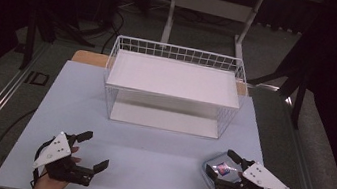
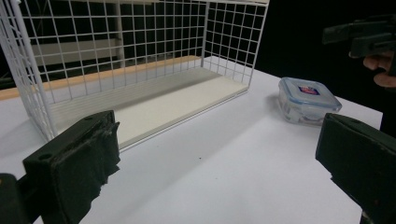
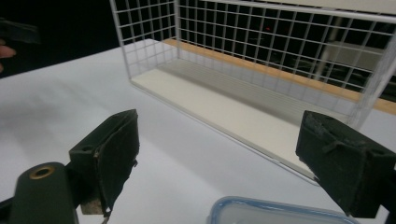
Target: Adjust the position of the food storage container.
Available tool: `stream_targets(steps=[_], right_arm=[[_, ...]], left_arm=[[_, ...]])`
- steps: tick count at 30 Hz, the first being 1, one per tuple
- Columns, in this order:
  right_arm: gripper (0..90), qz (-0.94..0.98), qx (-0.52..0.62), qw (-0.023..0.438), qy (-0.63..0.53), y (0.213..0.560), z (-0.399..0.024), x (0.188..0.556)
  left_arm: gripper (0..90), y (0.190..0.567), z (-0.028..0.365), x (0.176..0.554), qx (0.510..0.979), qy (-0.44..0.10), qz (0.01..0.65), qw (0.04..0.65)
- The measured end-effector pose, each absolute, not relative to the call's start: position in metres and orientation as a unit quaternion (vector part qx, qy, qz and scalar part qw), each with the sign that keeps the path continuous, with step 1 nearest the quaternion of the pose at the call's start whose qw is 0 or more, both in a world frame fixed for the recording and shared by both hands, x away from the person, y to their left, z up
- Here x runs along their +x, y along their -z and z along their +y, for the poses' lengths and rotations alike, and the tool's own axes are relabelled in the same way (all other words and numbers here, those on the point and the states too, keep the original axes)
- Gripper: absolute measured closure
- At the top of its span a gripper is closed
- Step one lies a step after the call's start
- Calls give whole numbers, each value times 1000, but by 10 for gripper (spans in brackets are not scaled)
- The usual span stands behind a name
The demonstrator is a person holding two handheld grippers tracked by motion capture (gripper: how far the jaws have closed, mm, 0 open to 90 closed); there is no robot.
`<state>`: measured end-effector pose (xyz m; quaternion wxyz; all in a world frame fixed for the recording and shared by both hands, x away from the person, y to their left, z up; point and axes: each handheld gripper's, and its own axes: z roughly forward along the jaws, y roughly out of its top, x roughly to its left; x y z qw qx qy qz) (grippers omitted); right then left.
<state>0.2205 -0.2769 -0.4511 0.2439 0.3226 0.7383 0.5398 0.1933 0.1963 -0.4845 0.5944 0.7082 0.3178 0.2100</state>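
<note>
A clear plastic container (image 1: 218,169) with a blue-rimmed lid and a coloured label sits at the table's near right. My right gripper (image 1: 221,165) hovers over it with its jaws wide, one on each side, and the pads do not press on it. In the right gripper view the lid (image 3: 280,212) shows low between the spread jaws of the right gripper (image 3: 217,154). My left gripper (image 1: 95,150) stands open over bare table at the near left, with nothing between its jaws. From the left gripper (image 2: 219,158) the container (image 2: 306,100) lies off to the right.
A white wire rack (image 1: 177,53) with an upper and a lower white board stands at the middle back of the pale table (image 1: 146,162), its open front facing me. The rack (image 2: 140,56) (image 3: 280,46) rises ahead of both grippers. Dark floor and desk legs lie beyond.
</note>
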Motion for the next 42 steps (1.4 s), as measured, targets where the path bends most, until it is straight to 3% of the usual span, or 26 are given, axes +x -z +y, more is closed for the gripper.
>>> stream_targets(steps=[12,24,32,34,42], right_arm=[[132,724,304,224,-577,423,-275,219],[173,729,350,236,-539,423,-303,254],[350,733,388,244,-502,441,-326,277],[457,740,394,248,-485,447,-331,280],[684,748,432,257,-433,470,-352,289]], left_arm=[[5,485,195,195,709,-211,317,594],[5,486,192,194,712,-211,313,592],[5,486,191,194,711,-211,314,592],[5,486,191,194,710,-213,315,592],[5,486,190,194,712,-211,313,592]])
